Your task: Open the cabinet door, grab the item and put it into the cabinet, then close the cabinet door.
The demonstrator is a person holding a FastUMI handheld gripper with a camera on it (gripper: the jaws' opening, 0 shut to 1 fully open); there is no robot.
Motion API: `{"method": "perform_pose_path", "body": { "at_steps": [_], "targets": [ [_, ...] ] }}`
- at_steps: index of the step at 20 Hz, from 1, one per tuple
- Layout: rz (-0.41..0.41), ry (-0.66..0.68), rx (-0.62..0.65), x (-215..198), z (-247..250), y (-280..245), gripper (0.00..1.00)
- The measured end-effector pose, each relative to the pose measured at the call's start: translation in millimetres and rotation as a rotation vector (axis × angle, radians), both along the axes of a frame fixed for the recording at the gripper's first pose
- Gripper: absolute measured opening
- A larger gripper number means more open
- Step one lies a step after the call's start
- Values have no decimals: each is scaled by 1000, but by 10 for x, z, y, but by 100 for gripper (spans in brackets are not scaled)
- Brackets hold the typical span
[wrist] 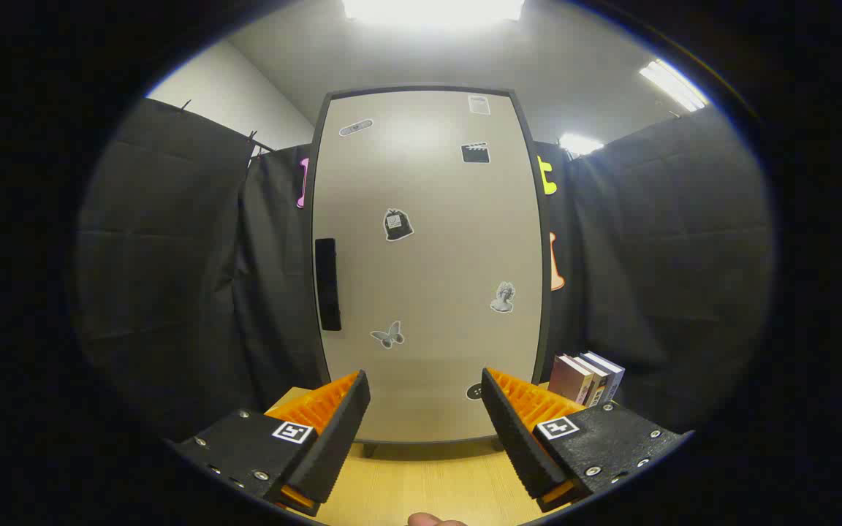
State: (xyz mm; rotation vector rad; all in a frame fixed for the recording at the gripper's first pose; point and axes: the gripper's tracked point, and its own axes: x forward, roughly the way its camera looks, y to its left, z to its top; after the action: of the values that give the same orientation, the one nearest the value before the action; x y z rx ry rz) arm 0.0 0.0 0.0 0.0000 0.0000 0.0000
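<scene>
Here the cabinet door [428, 263] stands shut and upright on the far tabletop [421, 486], its long black handle [327, 283] running vertically along the left edge. The hand-held gripper [425, 398] is open and empty, facing it. Books [588, 378] stand upright just right of the cabinet.

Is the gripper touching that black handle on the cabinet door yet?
Apart. In the gripper view the open gripper hangs over the table, with the handle well beyond its fingers.

Cloth-walled recording booth [172, 241], strip lights [673, 84].
</scene>
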Motion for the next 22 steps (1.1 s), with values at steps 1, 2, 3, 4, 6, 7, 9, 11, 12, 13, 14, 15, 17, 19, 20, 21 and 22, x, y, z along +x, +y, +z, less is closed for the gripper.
{"method": "perform_pose_path", "body": {
  "at_steps": [1,2,3,4,6,7,9,11,12,13,14,15,17,19,20,21,22],
  "targets": [
    [-1,0,0,8,-1,-6,95],
    [1,0,1,11,-4,-6,95],
    [3,-1,2,16,2,2,95],
    [6,-2,1,15,0,15,95],
    [5,-4,-5,28,1,6,95],
    [4,-3,-8,26,-12,-1,95],
    [3,-2,-4,34,-18,0,95],
    [-1,-4,1,36,-13,-15,95],
    [-3,-4,4,36,-6,-14,95],
    [-5,-4,4,42,-15,-25,95],
    [-6,-2,3,42,-20,-24,95],
    [-7,1,3,43,-31,-24,95],
    [-5,8,7,40,-50,-8,95],
    [-8,13,3,52,-64,-16,95],
    [-9,16,4,54,-69,-26,95],
    [-10,20,9,67,-80,-33,95],
    [-11,24,16,75,-87,-39,95]
  ]
}}
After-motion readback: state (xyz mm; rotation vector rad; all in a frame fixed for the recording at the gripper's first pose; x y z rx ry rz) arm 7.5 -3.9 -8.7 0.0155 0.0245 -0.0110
